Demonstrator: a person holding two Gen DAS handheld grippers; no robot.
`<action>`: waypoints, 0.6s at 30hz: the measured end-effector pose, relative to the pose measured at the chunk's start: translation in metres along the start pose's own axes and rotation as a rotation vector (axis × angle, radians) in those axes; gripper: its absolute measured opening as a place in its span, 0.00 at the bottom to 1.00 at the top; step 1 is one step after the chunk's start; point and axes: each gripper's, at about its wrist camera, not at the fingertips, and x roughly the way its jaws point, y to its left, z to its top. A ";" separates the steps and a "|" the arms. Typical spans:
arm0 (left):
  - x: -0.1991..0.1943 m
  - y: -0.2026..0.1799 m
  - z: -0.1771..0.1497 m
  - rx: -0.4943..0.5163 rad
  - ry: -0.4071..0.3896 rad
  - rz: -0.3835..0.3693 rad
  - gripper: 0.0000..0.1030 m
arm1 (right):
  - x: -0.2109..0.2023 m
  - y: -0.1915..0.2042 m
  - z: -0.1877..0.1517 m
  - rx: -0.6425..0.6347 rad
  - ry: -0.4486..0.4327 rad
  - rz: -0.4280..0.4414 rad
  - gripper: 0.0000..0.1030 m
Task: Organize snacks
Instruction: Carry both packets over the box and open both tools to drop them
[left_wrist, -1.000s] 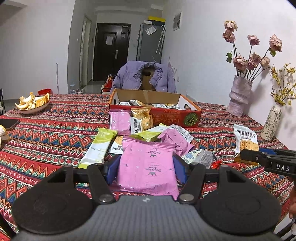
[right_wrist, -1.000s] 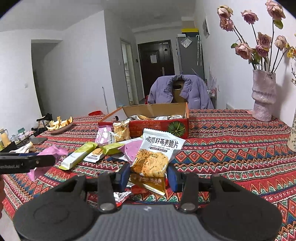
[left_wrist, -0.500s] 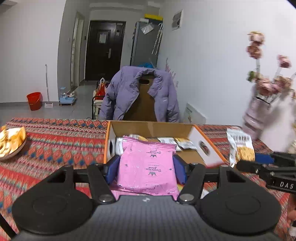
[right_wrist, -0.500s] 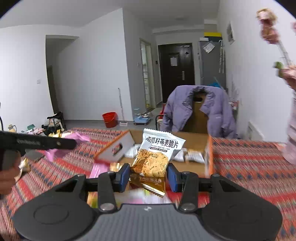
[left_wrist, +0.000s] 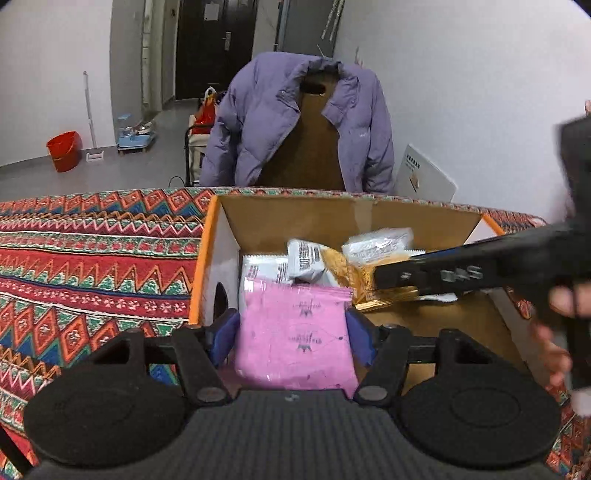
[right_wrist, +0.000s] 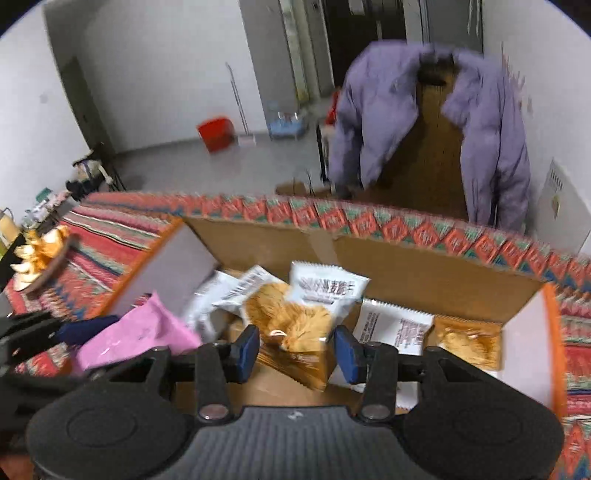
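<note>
An open cardboard box (left_wrist: 332, 218) stands on the patterned tablecloth and holds several white and orange snack packets (left_wrist: 306, 258). My left gripper (left_wrist: 291, 332) hangs over the box's near left corner. A pink packet (left_wrist: 295, 339) fills the gap between its blue pads, and the jaws are opening. My right gripper (right_wrist: 295, 347) is over the middle of the box (right_wrist: 406, 266). An oat crisp packet (right_wrist: 295, 325) sits tilted between its pads while the jaws open. The right gripper (left_wrist: 399, 277) reaches in from the right in the left wrist view. The pink packet (right_wrist: 136, 336) shows at the lower left in the right wrist view.
A chair draped with a purple jacket (left_wrist: 295, 122) stands behind the table's far edge. A bowl of orange peel (right_wrist: 40, 251) sits at the left on the tablecloth (left_wrist: 92, 258). A hand (left_wrist: 561, 306) holds the right gripper. A red bucket (left_wrist: 64, 149) is on the floor.
Both grippers have travelled forward from the snack pile to above the open box, each carrying its packet. The oat crisp packet now sits tilted between the right pads.
</note>
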 end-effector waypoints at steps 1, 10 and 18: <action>0.000 -0.001 -0.001 0.017 -0.014 0.001 0.64 | 0.006 -0.001 0.000 -0.008 0.005 -0.007 0.46; -0.032 0.001 0.013 0.025 -0.057 -0.029 0.65 | -0.031 -0.006 0.001 -0.014 -0.051 -0.005 0.57; -0.121 -0.003 0.015 0.002 -0.056 -0.059 0.69 | -0.152 -0.004 -0.025 -0.039 -0.153 -0.069 0.64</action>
